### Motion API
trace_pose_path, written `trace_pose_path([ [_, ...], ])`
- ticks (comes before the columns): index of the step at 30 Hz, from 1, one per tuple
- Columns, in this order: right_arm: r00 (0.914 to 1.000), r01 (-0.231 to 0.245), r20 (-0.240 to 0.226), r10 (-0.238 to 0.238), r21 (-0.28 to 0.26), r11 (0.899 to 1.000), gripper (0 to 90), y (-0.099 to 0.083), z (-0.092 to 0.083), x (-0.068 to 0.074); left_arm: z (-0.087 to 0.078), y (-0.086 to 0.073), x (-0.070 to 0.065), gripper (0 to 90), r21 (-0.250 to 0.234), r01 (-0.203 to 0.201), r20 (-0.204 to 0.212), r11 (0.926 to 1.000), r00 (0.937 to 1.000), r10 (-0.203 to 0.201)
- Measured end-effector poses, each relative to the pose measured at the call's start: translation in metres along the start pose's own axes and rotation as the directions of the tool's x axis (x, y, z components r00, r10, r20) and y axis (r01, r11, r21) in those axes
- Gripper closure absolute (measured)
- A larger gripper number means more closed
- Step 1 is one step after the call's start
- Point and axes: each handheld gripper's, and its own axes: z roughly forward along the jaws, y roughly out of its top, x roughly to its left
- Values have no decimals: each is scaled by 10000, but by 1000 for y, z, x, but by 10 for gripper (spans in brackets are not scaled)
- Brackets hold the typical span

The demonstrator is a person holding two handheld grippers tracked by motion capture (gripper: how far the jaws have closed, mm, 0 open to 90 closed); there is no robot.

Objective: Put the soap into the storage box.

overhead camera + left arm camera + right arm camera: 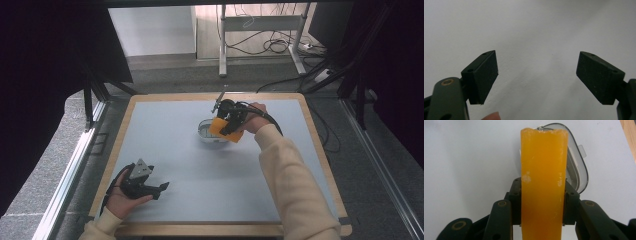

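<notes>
My right gripper [231, 122] is shut on an orange sponge-like block [223, 129], held above a clear plastic container [206, 131] near the table's middle back. In the right gripper view the orange block [543, 182] stands on edge between my two pads, hiding most of the clear container [577, 165] behind it. My left gripper [162, 188] rests at the front left of the table in a hand, lying low on the mat. Seen from the left gripper view, its jaws stand wide open [537, 77] with nothing but grey mat between them.
A grey mat [170, 150] covers the table, framed by a wooden rim [117, 145]. Beyond the far edge are a table leg and cables on the floor [270, 45]. A dark curtain hangs at both sides.
</notes>
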Motion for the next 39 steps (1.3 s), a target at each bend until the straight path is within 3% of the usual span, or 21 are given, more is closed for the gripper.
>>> trace_pose_path([
  [3,9996,284,62,-285,135,9995,615,2,2,-4,0,0,0,179,-7,6,3,10000,10000,-6],
  [26,9971,669,-355,-672,-74,9977,615,20,9,-21,0,0,0,179,-110,118,75,9999,9999,-117],
  [35,9950,927,-387,-925,36,9957,615,34,18,-28,0,0,1,180,-181,191,86,9997,9998,-189],
  [39,9928,1148,-387,-1134,377,9927,615,40,24,-31,-1,0,2,179,-158,212,115,9996,9997,-211],
])
